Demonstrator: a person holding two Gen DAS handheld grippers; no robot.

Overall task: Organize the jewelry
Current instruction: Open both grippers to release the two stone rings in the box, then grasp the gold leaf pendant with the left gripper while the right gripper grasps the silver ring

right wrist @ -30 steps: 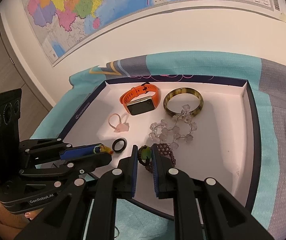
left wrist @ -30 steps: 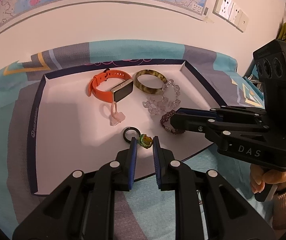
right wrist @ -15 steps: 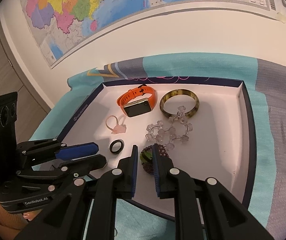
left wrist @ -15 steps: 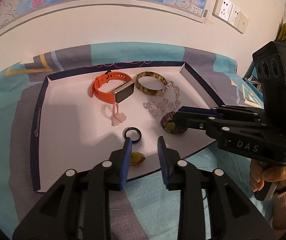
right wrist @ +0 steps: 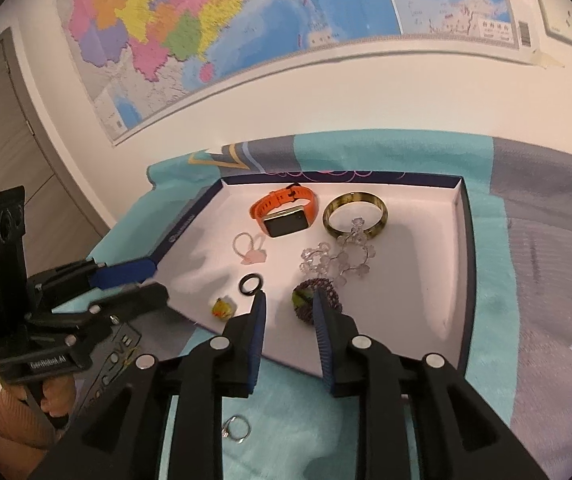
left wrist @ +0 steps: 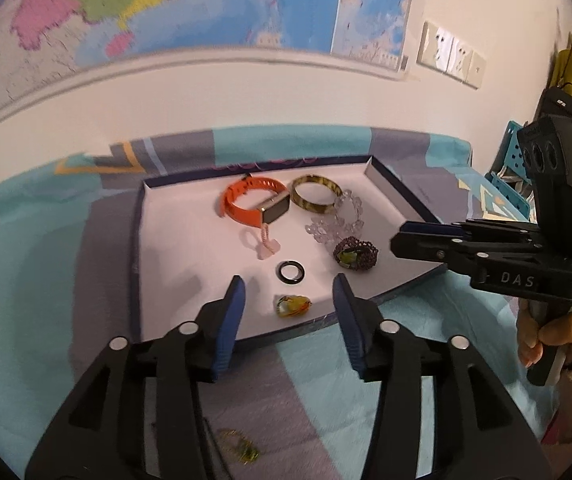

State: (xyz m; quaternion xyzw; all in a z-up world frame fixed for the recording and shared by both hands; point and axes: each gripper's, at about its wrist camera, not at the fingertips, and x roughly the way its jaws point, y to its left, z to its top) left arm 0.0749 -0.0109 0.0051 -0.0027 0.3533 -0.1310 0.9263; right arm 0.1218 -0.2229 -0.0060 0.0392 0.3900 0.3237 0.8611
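Our left gripper [left wrist: 288, 294] is opening, nothing between its jaws; the yellow-green ring [left wrist: 292, 306] lies below on the tray [left wrist: 138, 240]. Our right gripper [right wrist: 288, 308] is opening off the purple beaded bracelet [right wrist: 312, 300]. We judge both light; the bracelet is flexible, so grip across its band.

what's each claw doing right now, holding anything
Left claw: opening, holds nothing; the yellow-green ring lies loose on the tray.
Right claw: opening, off the purple beaded bracelet, which lies on the tray.
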